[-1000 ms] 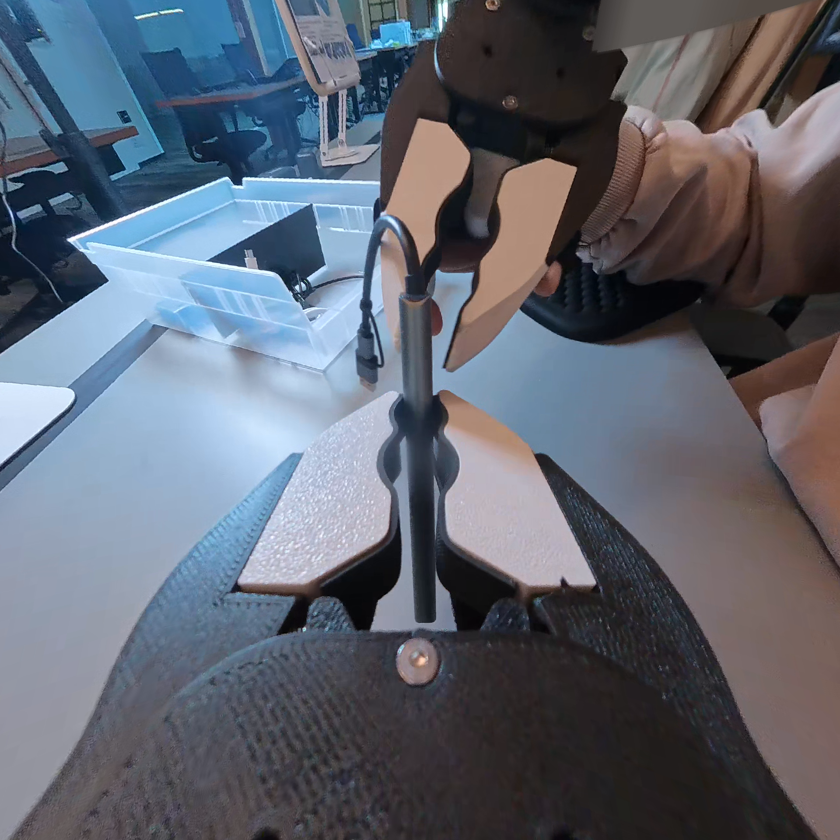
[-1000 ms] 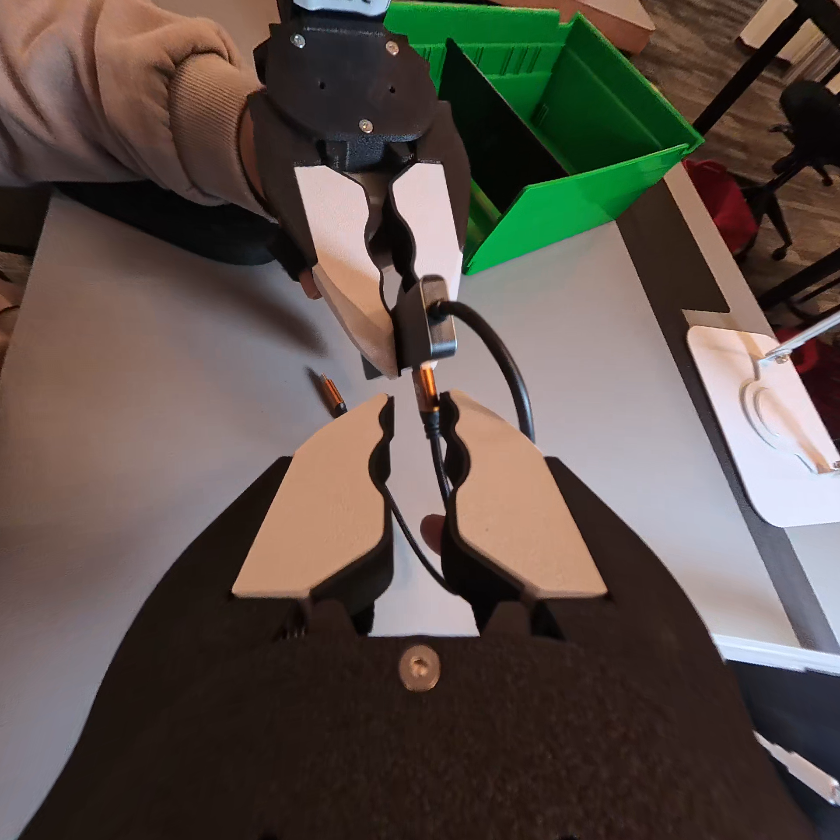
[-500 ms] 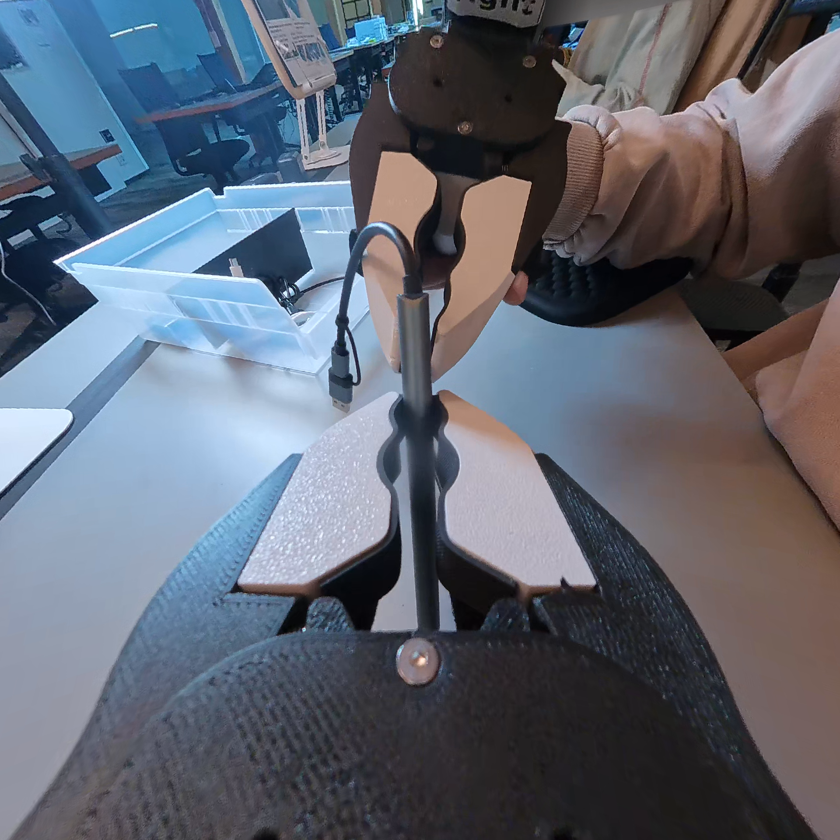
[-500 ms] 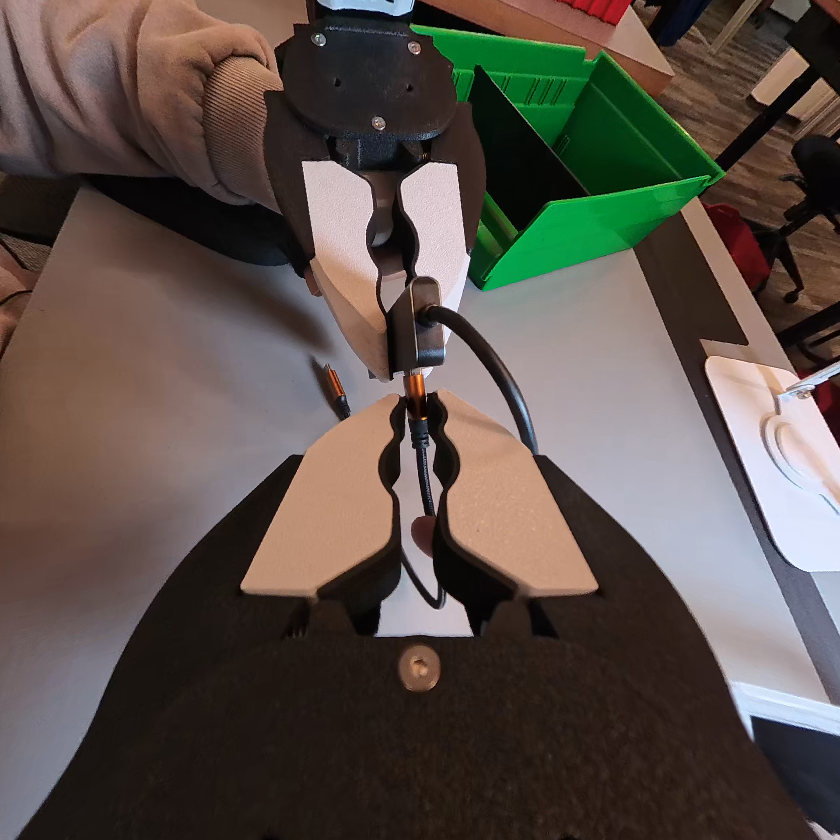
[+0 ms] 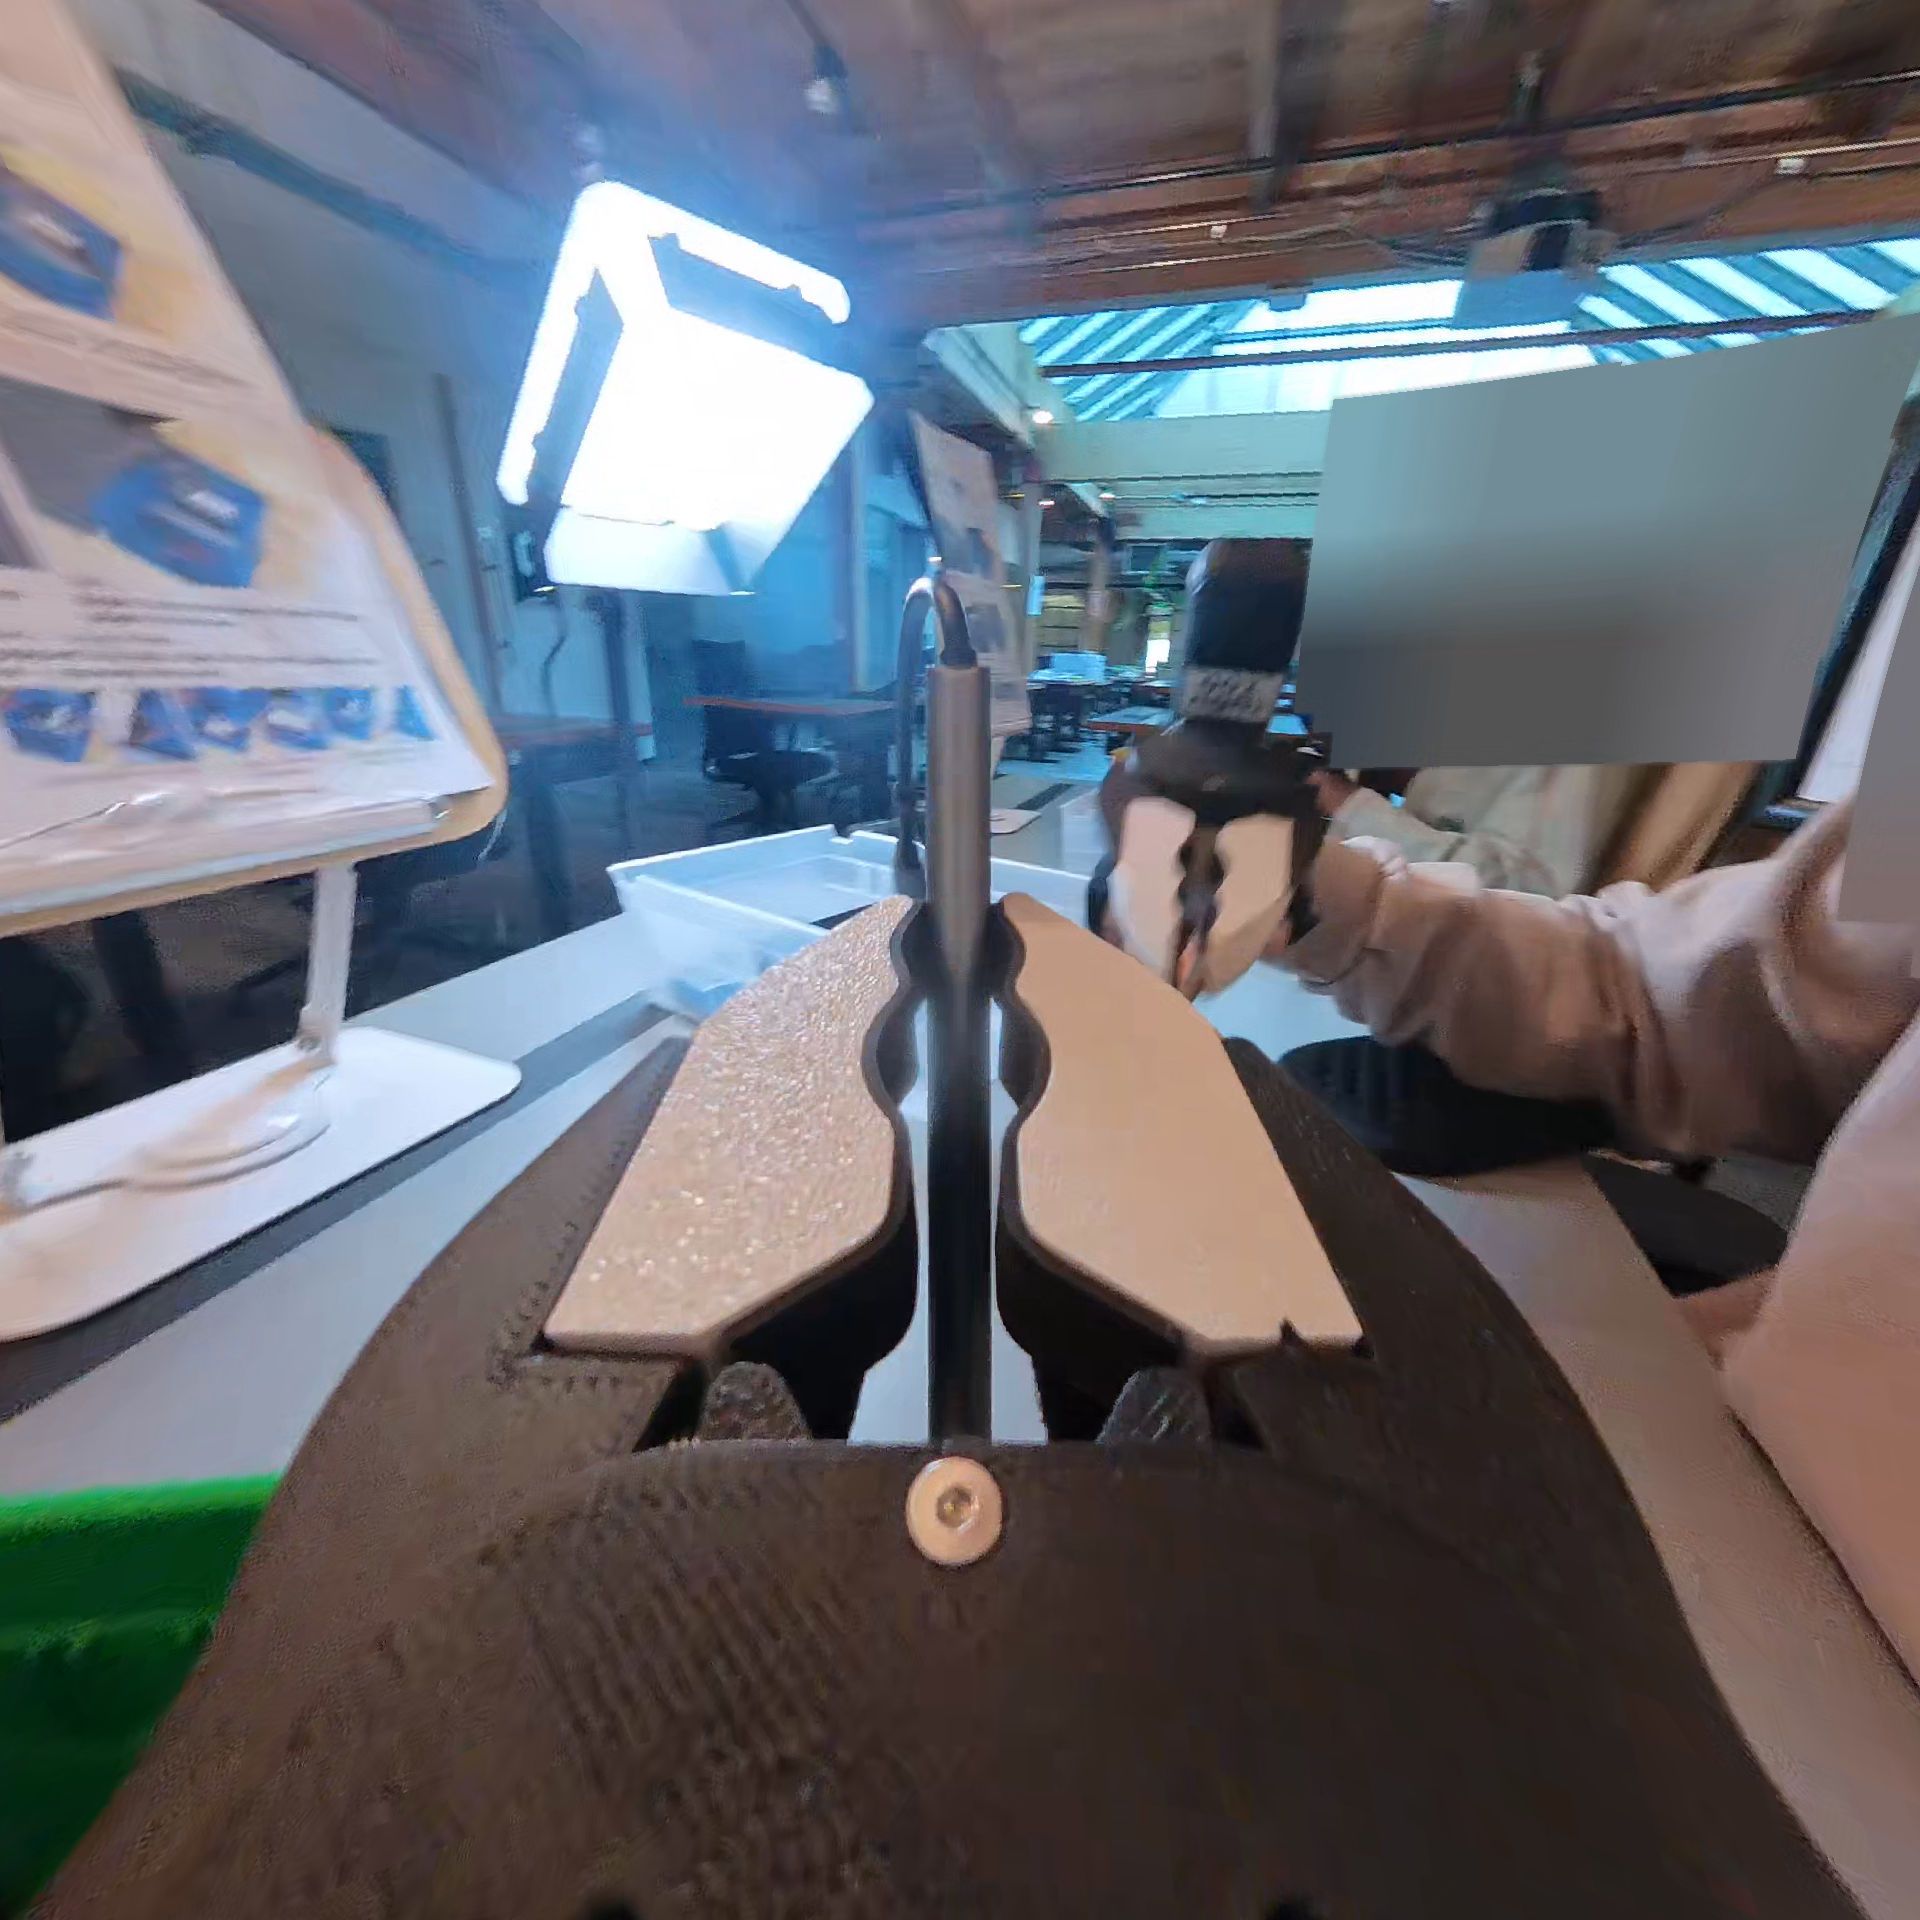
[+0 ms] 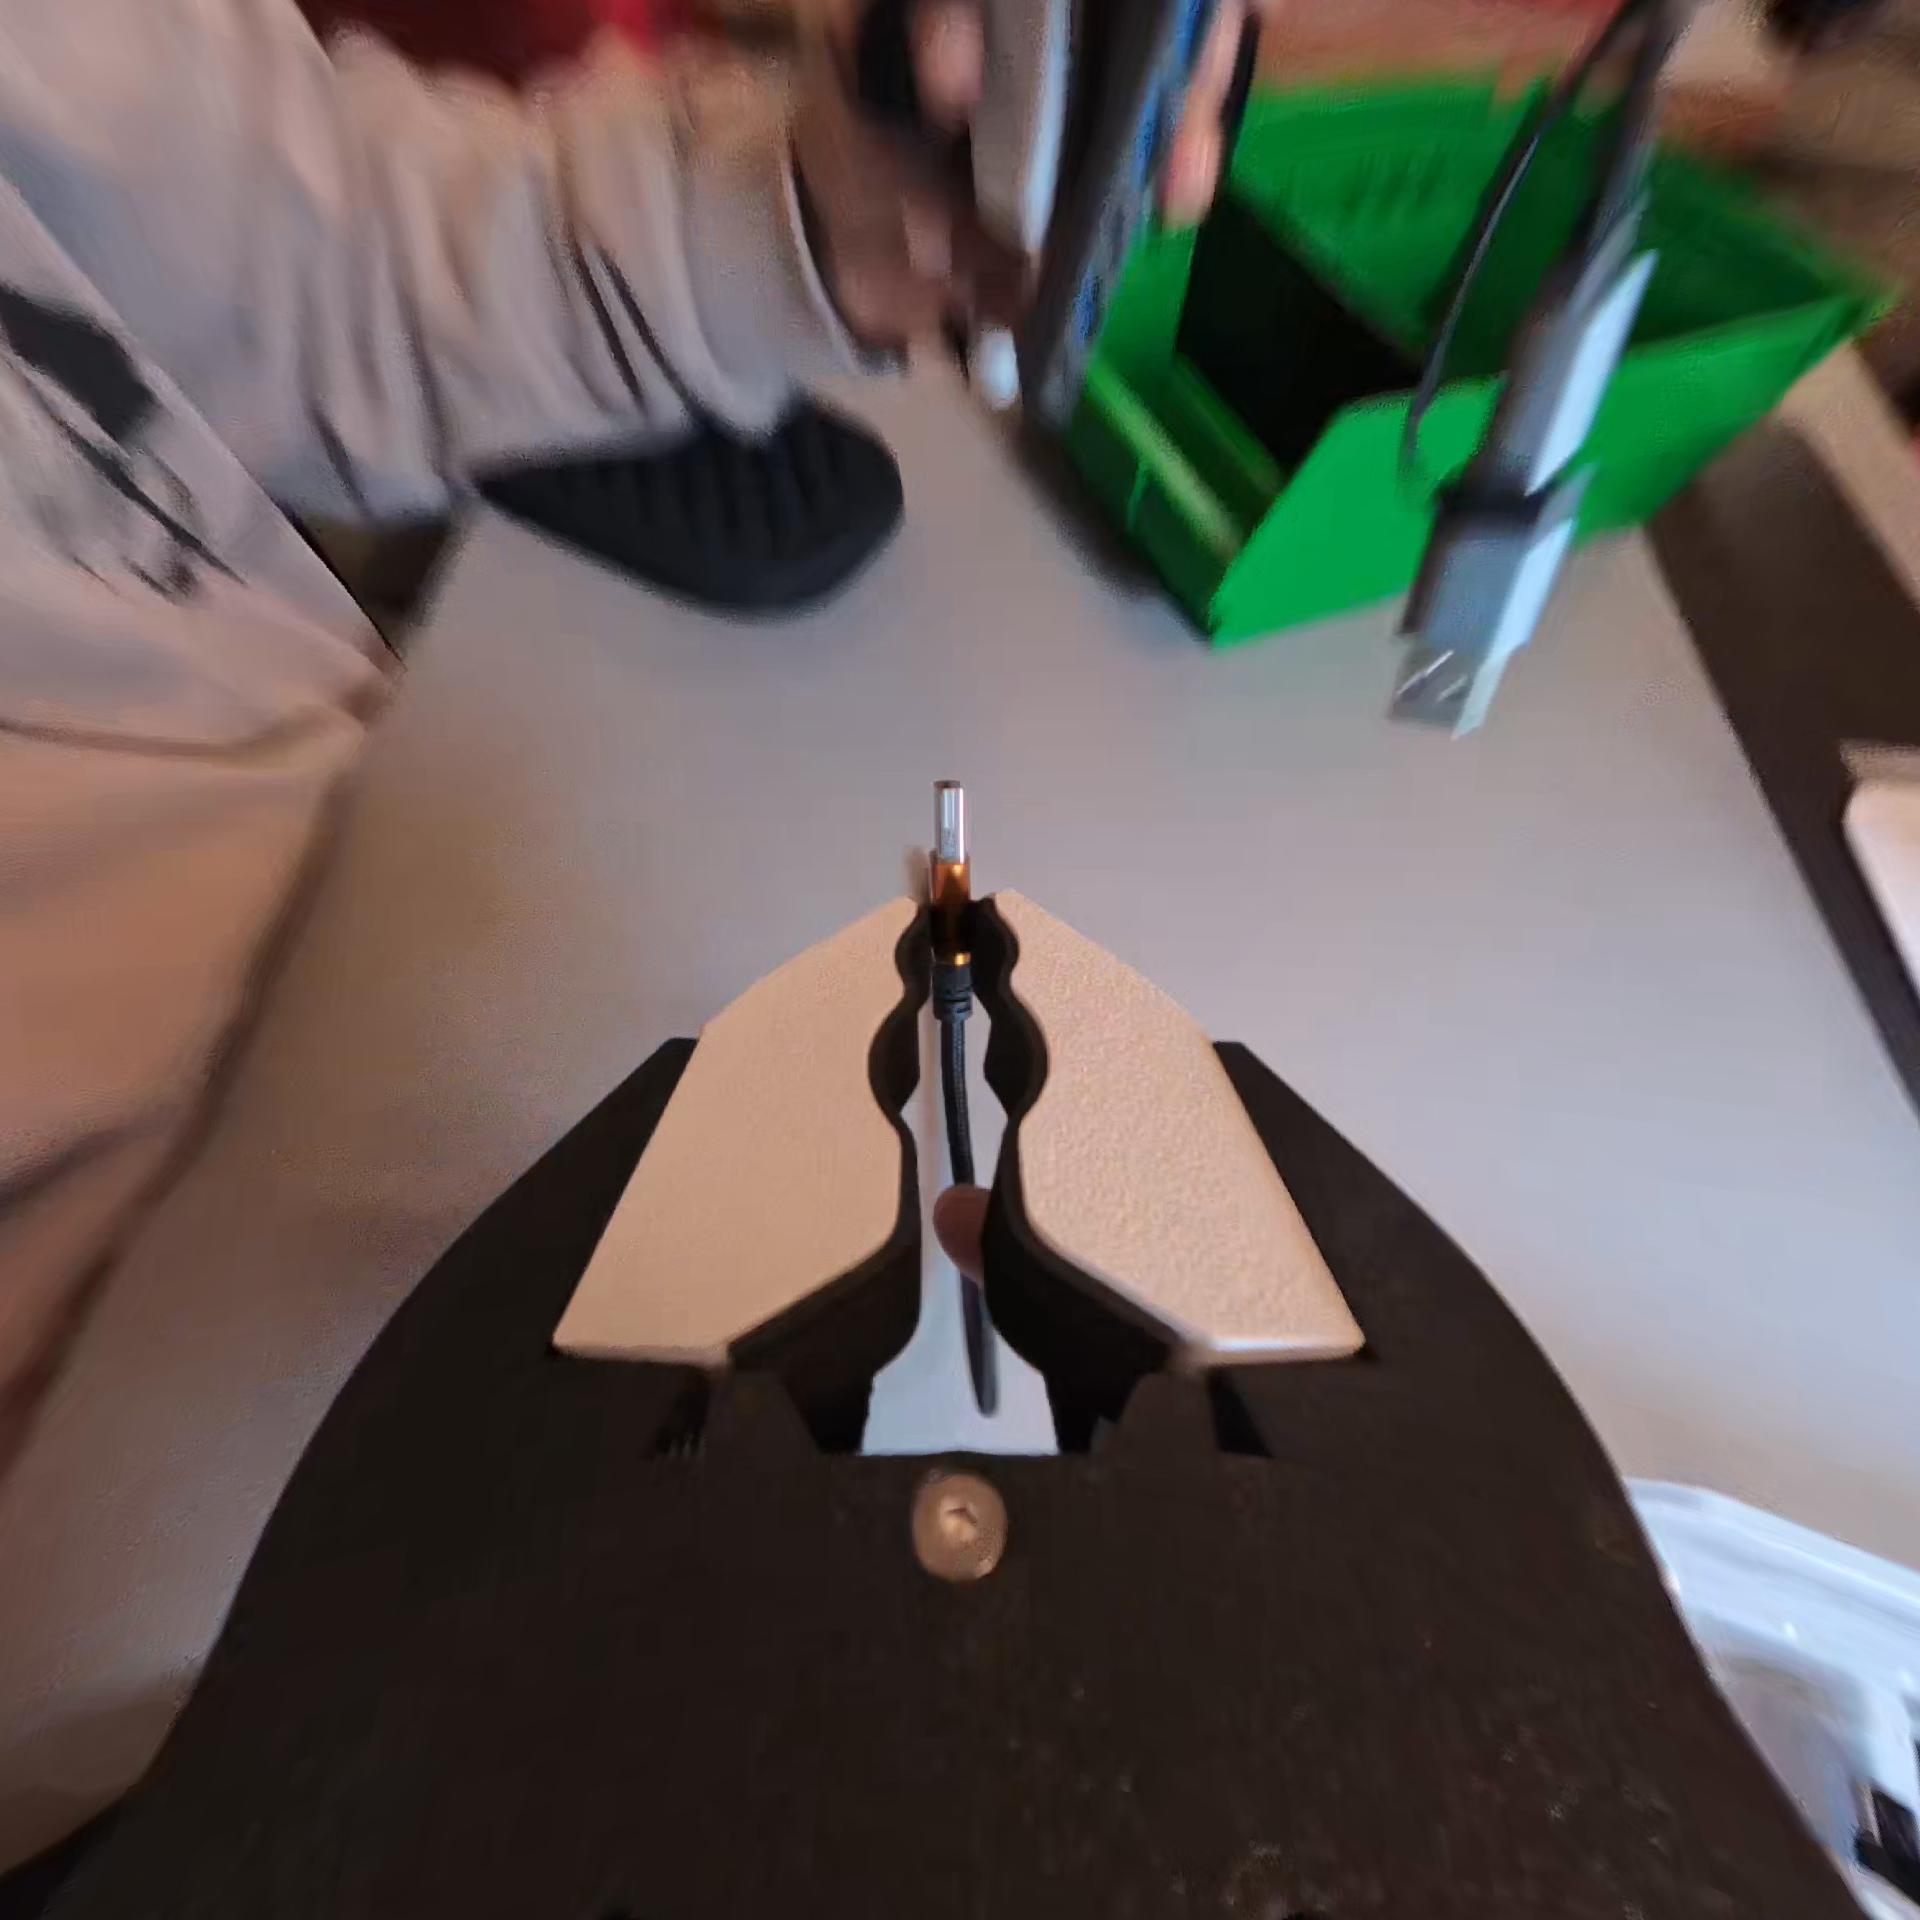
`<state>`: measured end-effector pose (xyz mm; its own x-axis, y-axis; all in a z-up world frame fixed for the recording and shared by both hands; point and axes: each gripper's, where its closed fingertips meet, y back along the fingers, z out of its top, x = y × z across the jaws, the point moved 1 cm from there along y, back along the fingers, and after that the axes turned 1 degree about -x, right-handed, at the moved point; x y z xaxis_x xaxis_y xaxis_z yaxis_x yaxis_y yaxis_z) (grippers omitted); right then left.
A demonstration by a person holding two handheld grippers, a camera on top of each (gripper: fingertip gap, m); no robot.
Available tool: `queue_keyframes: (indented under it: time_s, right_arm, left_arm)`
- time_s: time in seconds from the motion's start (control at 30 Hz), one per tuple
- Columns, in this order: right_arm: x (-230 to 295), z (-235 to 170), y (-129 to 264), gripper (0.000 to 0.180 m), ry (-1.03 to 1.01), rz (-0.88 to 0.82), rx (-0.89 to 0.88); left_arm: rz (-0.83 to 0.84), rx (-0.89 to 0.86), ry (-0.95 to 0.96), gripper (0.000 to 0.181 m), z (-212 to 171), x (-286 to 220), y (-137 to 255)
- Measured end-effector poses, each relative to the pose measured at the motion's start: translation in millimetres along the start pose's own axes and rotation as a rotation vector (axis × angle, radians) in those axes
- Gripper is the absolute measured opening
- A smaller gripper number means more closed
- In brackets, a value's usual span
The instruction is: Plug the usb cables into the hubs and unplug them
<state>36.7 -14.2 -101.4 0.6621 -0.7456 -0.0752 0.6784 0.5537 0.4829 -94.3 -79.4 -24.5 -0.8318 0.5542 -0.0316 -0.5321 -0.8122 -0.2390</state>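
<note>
The left gripper point(image 5: 958, 914) has its jaws clamped on a slim grey metal hub point(image 5: 957, 831), which stands upright at the centre of the left wrist view with its black cord arching from the top. The right gripper point(image 6: 954, 906) has its jaws closed on a braided black usb cable point(image 6: 956, 1081); the orange collar and silver plug point forward over the smooth grey bench point(image 6: 644, 831). In the upper right of the right wrist view, a blurred silver connector point(image 6: 1475, 603) hangs before a green plastic bin point(image 6: 1340, 499).
</note>
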Motion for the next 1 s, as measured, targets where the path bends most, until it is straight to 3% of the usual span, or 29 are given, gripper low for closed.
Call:
queue_keyframes:
  time_s: [0.03, 0.17, 0.3, 0.4, 0.53, 0.57, 0.63, 0.8, 1.0]
  right_arm:
    - [1, 18, 14, 0.007, -0.006, 0.017, -0.101]
    - [-10, 64, 79, 0.007, 0.034, -0.113, -0.401]
    - [-44, 86, 167, 0.007, 0.056, -0.53, -0.617]
    - [-73, 64, 211, 0.007, 0.065, -0.857, -0.54]
    - [-119, -6, 240, 0.007, 0.085, -1.275, -0.224]
    - [-131, -33, 236, 0.007, 0.033, -1.292, -0.077]
    - [-140, -88, 206, 0.017, -0.183, -1.107, 0.213]
    - [-134, -90, 181, 0.034, -0.197, -1.0, 0.257]
    - [-126, -69, 162, 0.032, -0.17, -0.916, 0.112]
  left_arm:
    - [0.032, 0.005, 0.012, 0.011, -4, 6, 2]
    - [0.046, 0.09, 0.007, 0.011, -30, 4, -12]
    - [0.008, 0.17, -0.013, 0.011, -57, -9, -28]
    - [0.004, 0.217, -0.016, 0.011, -72, -10, -32]
    - [0.043, 0.247, -0.018, 0.011, -84, -1, -31]
    - [0.051, 0.245, -0.009, 0.011, -85, 1, -30]
    - [0.065, 0.245, 0.005, 0.011, -87, 4, -29]
    - [0.066, 0.254, 0.003, 0.011, -90, 6, -29]
    - [0.032, 0.274, -0.017, 0.011, -93, -3, -33]
